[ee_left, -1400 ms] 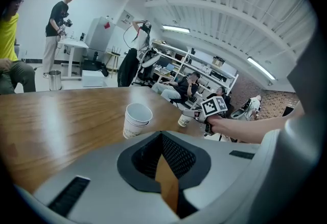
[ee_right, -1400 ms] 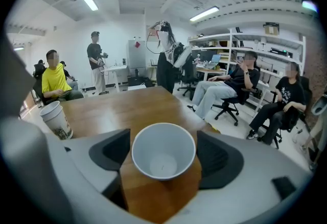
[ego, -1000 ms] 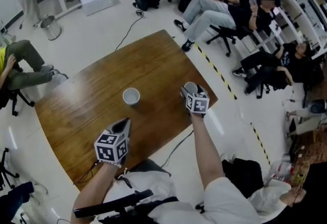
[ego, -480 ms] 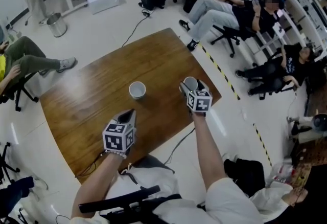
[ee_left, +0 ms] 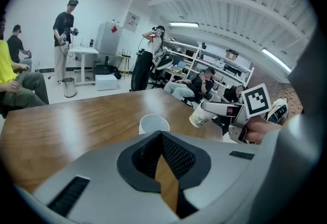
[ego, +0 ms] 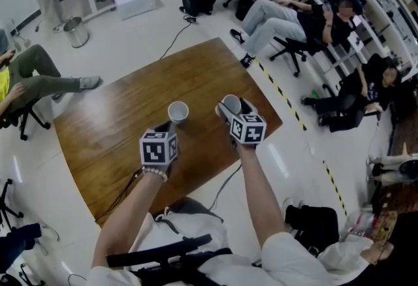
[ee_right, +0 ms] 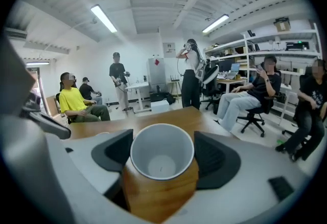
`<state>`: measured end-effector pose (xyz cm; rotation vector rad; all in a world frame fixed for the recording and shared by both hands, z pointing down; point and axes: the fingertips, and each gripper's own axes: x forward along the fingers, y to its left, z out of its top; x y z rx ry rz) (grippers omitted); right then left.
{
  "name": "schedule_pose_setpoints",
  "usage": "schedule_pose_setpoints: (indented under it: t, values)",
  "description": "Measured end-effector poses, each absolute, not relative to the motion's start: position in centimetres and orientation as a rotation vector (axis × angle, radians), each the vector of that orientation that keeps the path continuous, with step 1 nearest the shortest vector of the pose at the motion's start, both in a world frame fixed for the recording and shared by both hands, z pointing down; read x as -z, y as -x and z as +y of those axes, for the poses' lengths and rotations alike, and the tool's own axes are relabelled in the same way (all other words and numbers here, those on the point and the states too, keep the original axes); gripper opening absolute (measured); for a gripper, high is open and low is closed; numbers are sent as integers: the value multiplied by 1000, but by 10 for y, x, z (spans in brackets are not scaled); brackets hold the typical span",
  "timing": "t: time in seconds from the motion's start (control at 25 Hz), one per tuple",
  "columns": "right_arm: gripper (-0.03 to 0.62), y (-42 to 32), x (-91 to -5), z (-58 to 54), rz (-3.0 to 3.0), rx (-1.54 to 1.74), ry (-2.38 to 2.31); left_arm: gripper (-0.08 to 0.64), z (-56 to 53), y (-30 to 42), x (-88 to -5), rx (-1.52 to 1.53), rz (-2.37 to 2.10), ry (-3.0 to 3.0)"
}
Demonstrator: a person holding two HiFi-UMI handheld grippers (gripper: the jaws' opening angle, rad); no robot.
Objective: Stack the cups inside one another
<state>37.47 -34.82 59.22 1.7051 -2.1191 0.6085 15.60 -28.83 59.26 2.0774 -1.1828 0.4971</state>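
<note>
Lifting its clamped white paper cup (ee_right: pixel 162 152) nearer the standing white cup (ego: pixel 177 111), right gripper (ego: pixel 228 110) looks about ready to nest; left gripper (ego: pixel 164 127) pinched empty.

cup (ego: pixel 231 104) carried leftward, perhaps raised

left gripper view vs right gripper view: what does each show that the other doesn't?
Left gripper view only: the left gripper with its jaws together and nothing between them, a clear look at the free white cup standing on the table just ahead, and the outside of the held cup, tilted in the right gripper.
Right gripper view only: that cup's empty inside, with a pad pressed on each side.
Both: the held cup, the wooden table, and people in the room behind.
</note>
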Motion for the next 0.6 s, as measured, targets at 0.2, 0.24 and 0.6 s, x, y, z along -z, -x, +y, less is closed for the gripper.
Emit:
schedule_pose_setpoints:
  t: [0.2,0.24,0.6]
  values:
    - [394,-325,-566,-355,-2245,-586,-1611,-6,-289,-147,-591,-513,-1219,-2035]
    - [394,-315,-562,-357,-2267,-581,-1586,-6,-290,-146,-592,-518,-1227,-2027]
    - [394,-230,-552,-364,-2350,-551,-1396,-6,-288,-130,-604,-608,-1285,-2002]
